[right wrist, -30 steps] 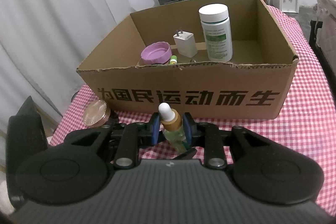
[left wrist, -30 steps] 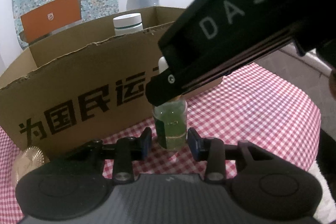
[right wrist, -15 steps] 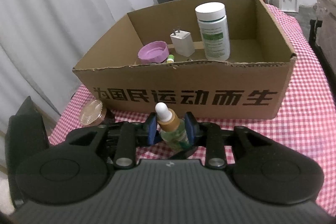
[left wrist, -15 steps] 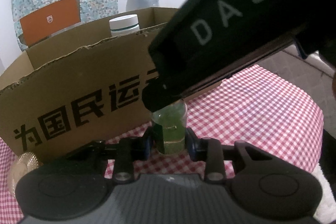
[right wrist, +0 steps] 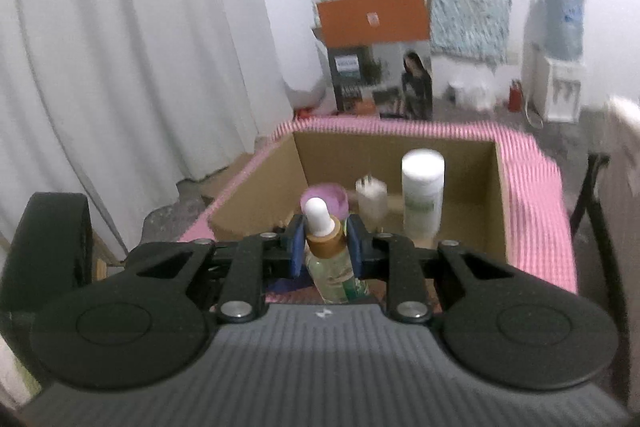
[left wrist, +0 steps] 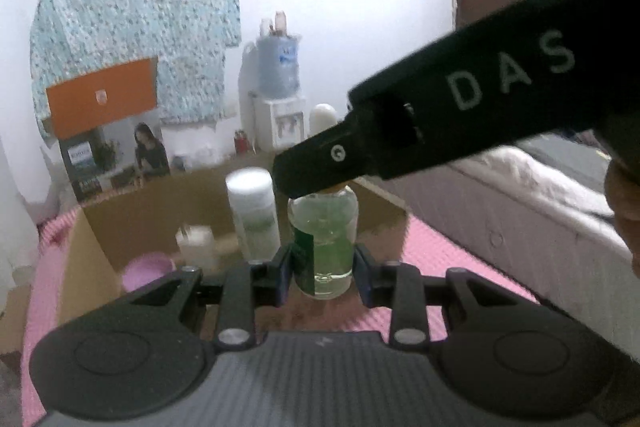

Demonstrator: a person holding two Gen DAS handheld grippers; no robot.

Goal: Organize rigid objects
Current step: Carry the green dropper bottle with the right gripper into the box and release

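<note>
A small dropper bottle (left wrist: 324, 247) of green liquid, with a white bulb and tan collar (right wrist: 326, 255), hangs in the air over the near wall of the cardboard box (right wrist: 400, 143). My left gripper (left wrist: 323, 273) is shut on its glass body. My right gripper (right wrist: 325, 249) is closing on the collar, pads against it. In the left wrist view a finger (left wrist: 320, 163) of the right gripper reaches in from the upper right and hides the bottle's top. The box holds a white bottle (right wrist: 422, 195), a white charger (right wrist: 372, 201) and a purple lid (right wrist: 338, 199).
The box stands on a table with a pink checked cloth (right wrist: 536, 219). White curtains (right wrist: 140, 67) hang at the left. Behind are an orange-topped carton (right wrist: 376, 59) and a water dispenser (right wrist: 560, 67). A grey bed (left wrist: 520, 195) lies to the right, where a hand (left wrist: 624, 195) shows.
Left jaws closed onto the bottle's body. Both grippers then rose together with the bottle, from the table in front of the box to above its rim.
</note>
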